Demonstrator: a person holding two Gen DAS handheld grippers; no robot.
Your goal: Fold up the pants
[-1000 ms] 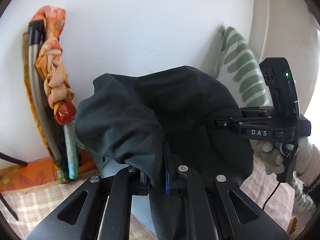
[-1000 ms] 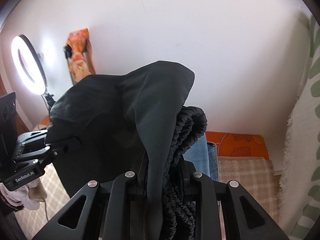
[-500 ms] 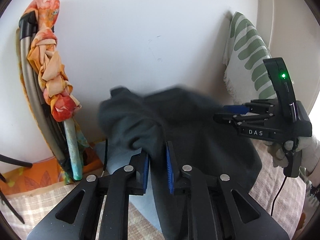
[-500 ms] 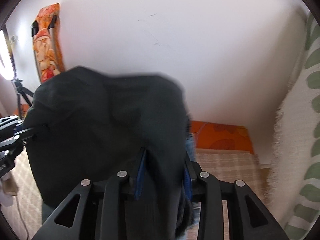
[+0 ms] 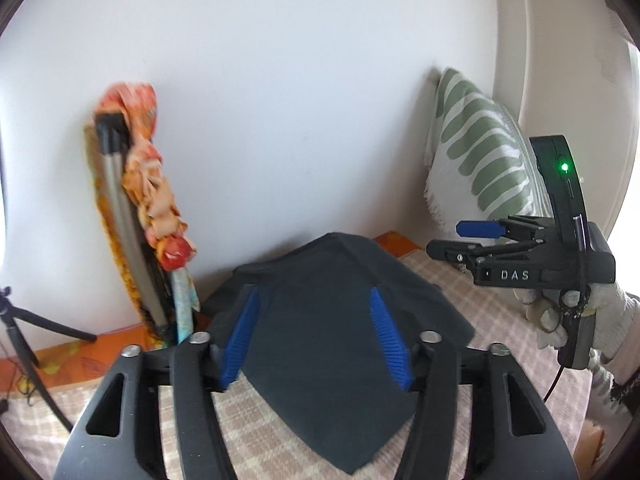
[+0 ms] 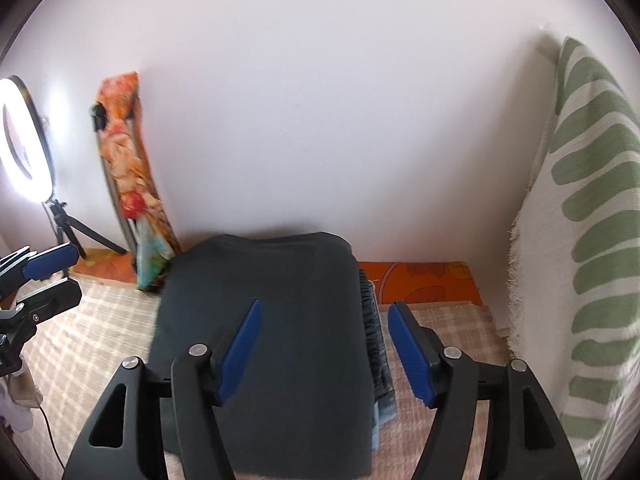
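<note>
The dark grey pants (image 5: 324, 328) lie folded on the checked cloth surface (image 5: 256, 432), near the wall. In the right wrist view the pants (image 6: 280, 340) form a neat block with the gathered waistband (image 6: 370, 332) along their right edge, on top of a blue denim piece (image 6: 384, 404). My left gripper (image 5: 314, 330) is open and empty just above the pants. My right gripper (image 6: 324, 340) is open and empty over the pants' right part. It also shows in the left wrist view (image 5: 472, 236), held by a gloved hand.
A green-striped white pillow (image 6: 588, 264) stands at the right against the wall. A rolled orange patterned bundle (image 5: 136, 216) leans on the wall at the left. A lit ring light on a tripod (image 6: 24, 140) stands far left. An orange sheet (image 6: 424, 284) edges the wall.
Both grippers held the pants up, shut on the fabric. They have opened and let go, and the pants have dropped flat onto the surface.
</note>
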